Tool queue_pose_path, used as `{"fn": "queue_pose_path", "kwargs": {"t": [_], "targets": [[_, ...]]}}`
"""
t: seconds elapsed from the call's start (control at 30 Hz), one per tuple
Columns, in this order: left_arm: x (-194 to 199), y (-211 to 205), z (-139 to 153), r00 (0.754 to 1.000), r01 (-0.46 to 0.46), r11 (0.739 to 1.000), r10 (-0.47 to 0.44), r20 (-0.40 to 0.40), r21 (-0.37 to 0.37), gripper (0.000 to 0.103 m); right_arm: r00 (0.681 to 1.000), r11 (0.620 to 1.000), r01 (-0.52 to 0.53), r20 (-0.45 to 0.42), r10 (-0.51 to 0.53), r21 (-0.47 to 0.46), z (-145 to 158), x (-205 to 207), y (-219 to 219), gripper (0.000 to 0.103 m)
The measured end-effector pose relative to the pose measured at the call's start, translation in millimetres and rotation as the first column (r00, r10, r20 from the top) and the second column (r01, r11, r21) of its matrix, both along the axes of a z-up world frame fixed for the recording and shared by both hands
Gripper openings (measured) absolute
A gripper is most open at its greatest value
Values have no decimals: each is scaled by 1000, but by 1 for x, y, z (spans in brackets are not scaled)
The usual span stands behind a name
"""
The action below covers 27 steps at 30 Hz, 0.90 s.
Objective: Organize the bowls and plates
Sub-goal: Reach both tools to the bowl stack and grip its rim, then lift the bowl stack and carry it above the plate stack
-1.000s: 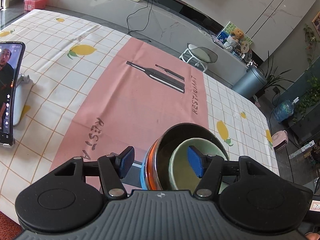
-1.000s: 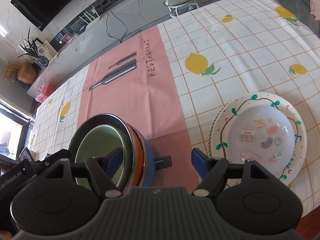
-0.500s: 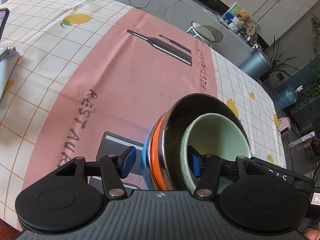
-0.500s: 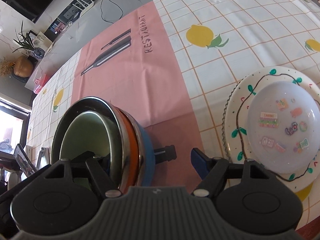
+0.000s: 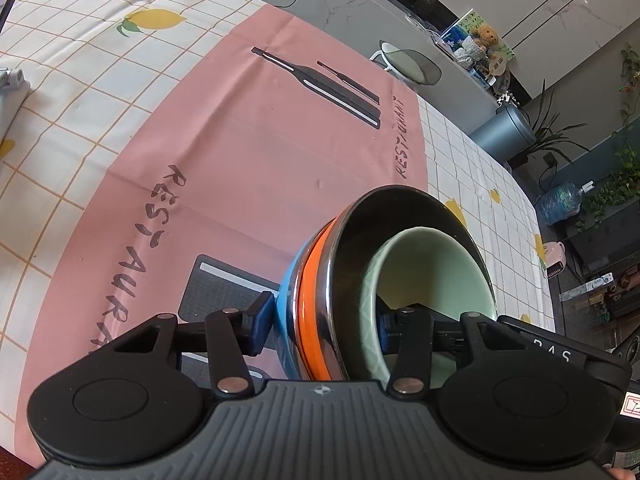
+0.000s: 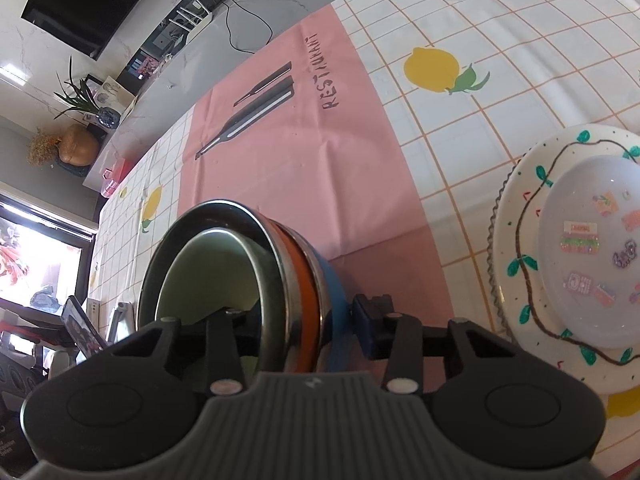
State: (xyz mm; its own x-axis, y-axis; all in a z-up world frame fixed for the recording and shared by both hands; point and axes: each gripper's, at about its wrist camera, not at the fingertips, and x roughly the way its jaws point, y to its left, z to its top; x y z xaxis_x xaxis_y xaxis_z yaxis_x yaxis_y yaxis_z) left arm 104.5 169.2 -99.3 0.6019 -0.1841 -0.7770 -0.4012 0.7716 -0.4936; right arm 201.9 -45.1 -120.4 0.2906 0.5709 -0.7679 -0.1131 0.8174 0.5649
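- A nested stack of bowls (image 5: 320,292) is seen near the front of the counter (image 5: 100,92), on the pink runner (image 5: 256,168): a blue bowl outermost, then an orange one, a steel bowl (image 6: 280,280), and a pale green bowl (image 5: 432,272) innermost.
- The stack's wall is straddled from opposite sides by the left gripper (image 5: 324,322) and the right gripper (image 6: 300,324), each with one blue pad inside and one outside.
- Both pairs of jaws are closing at about half width; on the left, a sliver of gap can be made out at the outer pad, while on the right the outer pad looks pressed to the blue wall.
- The step in hand is judged to be the two-handed gripping of the stack.
- A decorated plate (image 6: 516,208) bearing a sticker-marked white plate (image 6: 592,256) lies well apart to the right.
- Next, firm closure on both sides and an even, level lift would be called for, so that the loose inner bowls are not tipped.
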Motion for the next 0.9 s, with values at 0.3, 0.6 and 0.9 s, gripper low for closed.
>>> {"fn": "queue_pose_path", "kwargs": {"t": [0.3,0.6,0.9], "targets": [[-5,-3,1,1000,-3,1000,3,-2,9,53,1000,1000,4,2,-4,-3,1,-4,-3,39],[-11,-15,16,1000,6,999,-7,10,50,53,1000,999,15,-22,-14,36,4,-10,-15,39],[-4,-47,41,998,50,995,-54,44,87,53,999,996,43,17,-45,77,25,-14,-47,39]]}}
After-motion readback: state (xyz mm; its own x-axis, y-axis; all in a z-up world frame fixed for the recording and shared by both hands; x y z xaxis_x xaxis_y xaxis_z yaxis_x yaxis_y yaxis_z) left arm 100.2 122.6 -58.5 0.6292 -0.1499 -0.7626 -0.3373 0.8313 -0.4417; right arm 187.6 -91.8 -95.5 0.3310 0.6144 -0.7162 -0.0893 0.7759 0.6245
